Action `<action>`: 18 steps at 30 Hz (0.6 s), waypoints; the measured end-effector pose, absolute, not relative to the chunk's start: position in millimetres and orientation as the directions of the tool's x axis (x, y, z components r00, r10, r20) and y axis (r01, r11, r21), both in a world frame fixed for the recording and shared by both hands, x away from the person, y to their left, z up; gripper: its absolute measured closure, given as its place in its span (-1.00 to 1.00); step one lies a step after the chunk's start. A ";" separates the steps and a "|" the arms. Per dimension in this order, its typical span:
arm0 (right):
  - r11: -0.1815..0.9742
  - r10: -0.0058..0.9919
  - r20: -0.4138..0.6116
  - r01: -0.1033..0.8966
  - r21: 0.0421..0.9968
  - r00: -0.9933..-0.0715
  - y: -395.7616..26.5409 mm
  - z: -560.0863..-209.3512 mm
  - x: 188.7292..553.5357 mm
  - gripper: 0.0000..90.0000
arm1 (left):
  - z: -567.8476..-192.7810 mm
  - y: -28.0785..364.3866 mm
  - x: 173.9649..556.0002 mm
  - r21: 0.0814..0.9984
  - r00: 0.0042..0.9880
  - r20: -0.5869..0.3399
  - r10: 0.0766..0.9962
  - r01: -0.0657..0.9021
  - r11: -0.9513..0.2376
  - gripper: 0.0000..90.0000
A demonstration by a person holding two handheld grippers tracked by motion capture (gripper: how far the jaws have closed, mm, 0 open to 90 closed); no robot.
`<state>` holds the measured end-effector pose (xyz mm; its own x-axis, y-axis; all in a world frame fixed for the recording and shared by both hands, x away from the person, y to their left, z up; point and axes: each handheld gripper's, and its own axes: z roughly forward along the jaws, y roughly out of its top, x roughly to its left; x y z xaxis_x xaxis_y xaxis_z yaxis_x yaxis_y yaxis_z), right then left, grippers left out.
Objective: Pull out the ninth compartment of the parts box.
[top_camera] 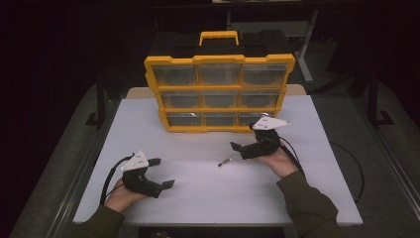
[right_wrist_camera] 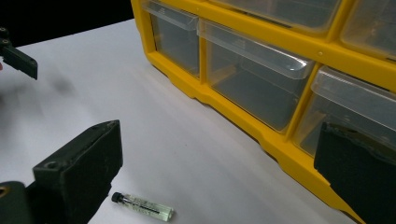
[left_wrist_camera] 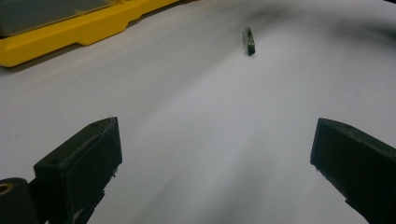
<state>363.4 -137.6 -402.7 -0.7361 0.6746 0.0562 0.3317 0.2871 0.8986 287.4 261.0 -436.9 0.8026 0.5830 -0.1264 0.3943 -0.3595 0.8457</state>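
A white table (top_camera: 198,193) stands in a dark room with grey floor around it. Front-left of the yellow drawer organizer (top_camera: 219,94), the left gripper (top_camera: 158,172) rests with jaws wide apart, holding nothing. A small vial (top_camera: 225,161) lies in front of the organizer. Just right of the vial, the right gripper (top_camera: 242,141) is spread apart, empty.

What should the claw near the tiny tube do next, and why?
Probably the right claw should dip a little toward the small tube and bring its open jaws around it. The tube lies loose on the white table, just beside that claw, and both claws are empty. The left claw is farther off. The yellow drawer box stands behind, drawers shut.
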 end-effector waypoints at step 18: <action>0.287 0.640 0.077 0.330 0.899 -0.765 -132.7 -414.1 370.9 -0.96 | -438.7 259.6 287.0 0.853 0.808 -0.099 0.581 0.369 -0.368 -0.97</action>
<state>370.9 -132.7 -414.1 -0.7649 0.6396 0.0765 0.3300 0.2870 0.8993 287.0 259.6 -438.7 0.8077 0.5812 -0.0991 0.3693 -0.3677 0.8535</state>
